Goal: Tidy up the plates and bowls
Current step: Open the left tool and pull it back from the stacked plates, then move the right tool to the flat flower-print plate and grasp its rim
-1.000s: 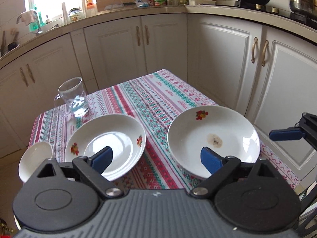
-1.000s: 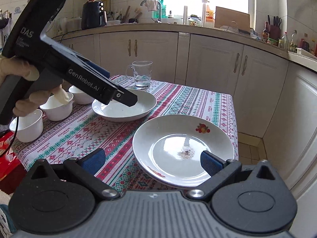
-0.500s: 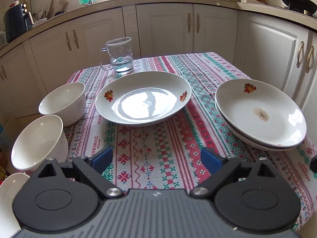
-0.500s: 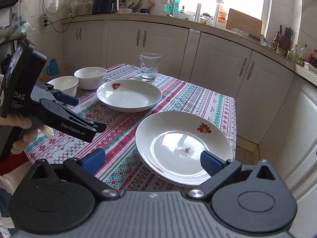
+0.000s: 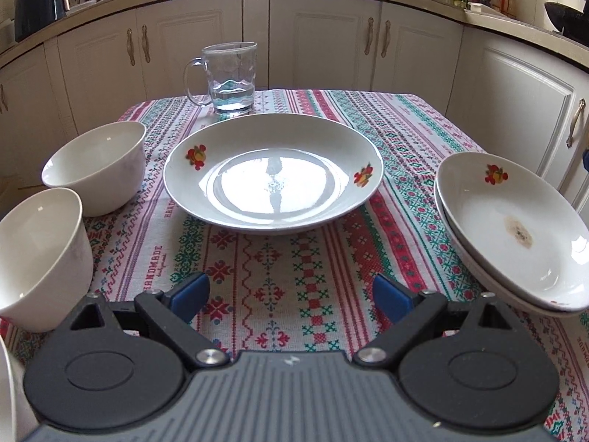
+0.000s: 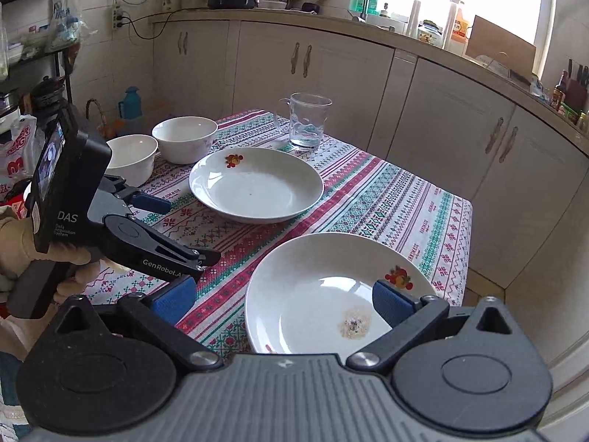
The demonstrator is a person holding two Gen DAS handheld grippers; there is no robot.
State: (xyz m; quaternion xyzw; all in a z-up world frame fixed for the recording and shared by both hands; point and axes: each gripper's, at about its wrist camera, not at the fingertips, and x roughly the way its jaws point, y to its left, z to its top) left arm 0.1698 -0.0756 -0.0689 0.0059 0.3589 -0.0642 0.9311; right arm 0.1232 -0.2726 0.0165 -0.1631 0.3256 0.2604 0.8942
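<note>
Left gripper [image 5: 291,296]: jaws apart and empty, held low over the patterned cloth of the counter [image 5: 412,118] and aimed at the near rim of the single plate [image 5: 274,173]. The low, level approach suggests a pinch on that rim is intended, since a shallow plate offers no other purchase. In the right wrist view the left gripper [image 6: 184,232] appears from the side, held in a gloved hand, with both blue pads well apart.

Right gripper [image 6: 281,304]: jaws likewise apart and empty, poised above the near edge of the stacked plates [image 6: 313,294]; whether the right pad touches the upper plate cannot be told.

Single plate: round, so without a long axis; it rests flat, hollow upward, at the centre of the counter, its two fruit motifs at the left and right of the rim as the left camera sees them. Stacked plates [image 5: 515,228]: two nested at the right corner of the counter, slightly offset, overhanging the edge nearest the camera; the upper one bears a brown stain. This pile is probably the destination for the single plate.

Bowls: a farther bowl [image 5: 99,165] and a nearer bowl [image 5: 40,254] stand upright, mouths upward, side by side along the left edge, not yet nested. A glass mug [image 5: 232,77] holding a little water stands just behind the single plate, handle to the left.
</note>
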